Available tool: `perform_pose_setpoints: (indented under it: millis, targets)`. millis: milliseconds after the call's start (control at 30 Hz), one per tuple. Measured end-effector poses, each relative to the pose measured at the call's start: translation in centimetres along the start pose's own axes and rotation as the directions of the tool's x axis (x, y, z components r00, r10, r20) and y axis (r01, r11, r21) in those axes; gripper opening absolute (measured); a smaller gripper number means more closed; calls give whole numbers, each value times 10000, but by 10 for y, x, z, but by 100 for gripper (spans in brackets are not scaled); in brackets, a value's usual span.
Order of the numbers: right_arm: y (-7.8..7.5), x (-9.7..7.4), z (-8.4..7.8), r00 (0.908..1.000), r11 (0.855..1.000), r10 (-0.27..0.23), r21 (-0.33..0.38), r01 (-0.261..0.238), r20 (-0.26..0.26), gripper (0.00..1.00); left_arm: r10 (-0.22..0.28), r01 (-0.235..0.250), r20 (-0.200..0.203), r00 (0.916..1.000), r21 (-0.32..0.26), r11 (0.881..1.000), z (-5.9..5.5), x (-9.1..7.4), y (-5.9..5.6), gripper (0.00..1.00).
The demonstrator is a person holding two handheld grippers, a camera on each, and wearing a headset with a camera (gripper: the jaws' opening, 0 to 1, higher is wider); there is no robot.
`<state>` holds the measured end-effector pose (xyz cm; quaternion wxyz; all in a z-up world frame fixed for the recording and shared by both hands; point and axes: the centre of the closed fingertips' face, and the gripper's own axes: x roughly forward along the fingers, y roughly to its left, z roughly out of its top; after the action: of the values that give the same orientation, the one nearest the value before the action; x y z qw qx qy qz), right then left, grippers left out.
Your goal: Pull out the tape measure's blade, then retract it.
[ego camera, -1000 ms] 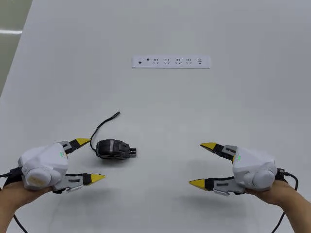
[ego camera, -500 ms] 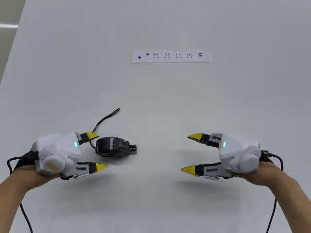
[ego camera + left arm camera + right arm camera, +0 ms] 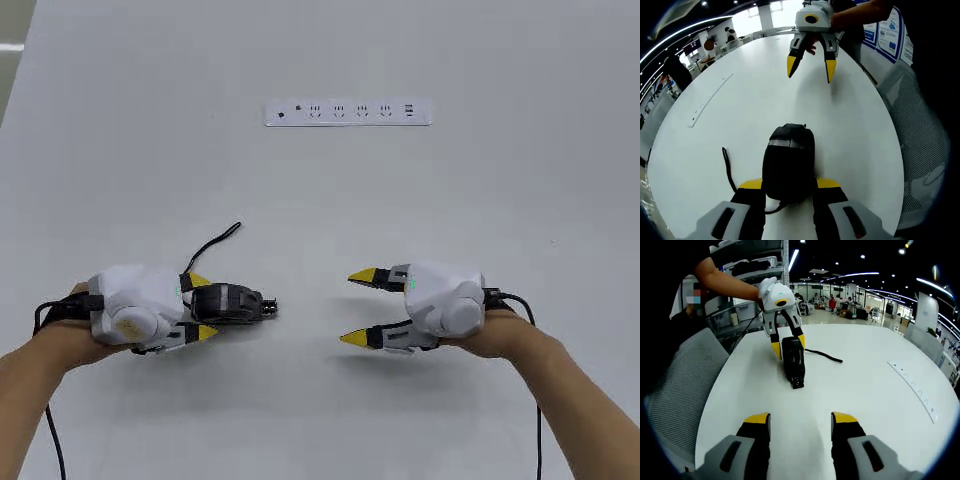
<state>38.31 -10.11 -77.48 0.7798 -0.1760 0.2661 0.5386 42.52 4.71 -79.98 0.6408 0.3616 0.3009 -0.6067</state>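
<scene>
**Tape measure** (image 3: 232,303): black case, lying on the near-left part of the white table (image 3: 320,200).
- The blade is housed in the case. Its hook (image 3: 270,310) sits at the case's right end and faces the opposite tool.
- A thin black strap (image 3: 212,245) leaves the left end of the case and trails toward the far side along the tabletop.
- In the left gripper view a pale band crosses the top of the case. Any lettering on it is too blurred to read.

**Left gripper** (image 3: 203,306): white body, black jaws with yellow tips, at the near left.
- The jaws are drawn in against the two sides of the case, one on the far side and one on the near.
- They clamp its left half while the case rests on the table.

**Right gripper** (image 3: 357,307): same build, at the near right.
- The jaws are spread apart with nothing between them.
- The tips point left toward the hook, level with the case and well apart from it.
- It sits low over the tabletop, with a soft shadow beneath.

**Power strip** (image 3: 348,111): white, long and narrow, lying flat at the far centre of the table.
- It carries a row of sockets along its face.
- Its markings are too small to read.

**Posters** (image 3: 890,30): blue and white, on a wall beyond the table's edge in the left gripper view. The text is not legible.
</scene>
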Motion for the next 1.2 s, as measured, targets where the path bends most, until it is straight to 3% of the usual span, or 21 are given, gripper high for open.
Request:
perform_pose_setpoints:
  millis: [200, 433, 800, 967, 1067, 1100, 1200]
  targets:
    - [0, 18, 4, 9994, 9993, 348, -106, -349, -10, 47, -187, 201, -322, 9993, 428, 9989, -3, 6, 2, 32]
    - [1, 37, 10, 9980, 9976, 632, -269, -632, -17, 44, -301, 316, -538, 9981, 278, 9991, -6, 7, 2, 31]
    - [4, 69, 24, 9952, 9947, 955, -391, -947, 204, 38, -461, 459, -359, 9983, -50, 9989, -7, 7, 2, 31]
    - [4, 71, 25, 9950, 9945, 978, -390, -969, 220, 34, -466, 465, -346, 9983, -40, 9989, -7, 7, 2, 30]
    - [5, 81, 26, 9937, 9933, 1095, -399, -1086, 217, 32, -491, 489, -286, 9984, -66, 9988, -7, 7, 2, 30]
    - [7, 93, 27, 9916, 9911, 1277, -402, -1268, 220, 31, -548, 544, -231, 9982, -185, 9983, -7, 7, 2, 30]
    - [8, 99, 27, 9898, 9893, 1404, -425, -1394, 223, 29, -594, 590, -165, 9981, -281, 9979, -7, 7, 2, 30]
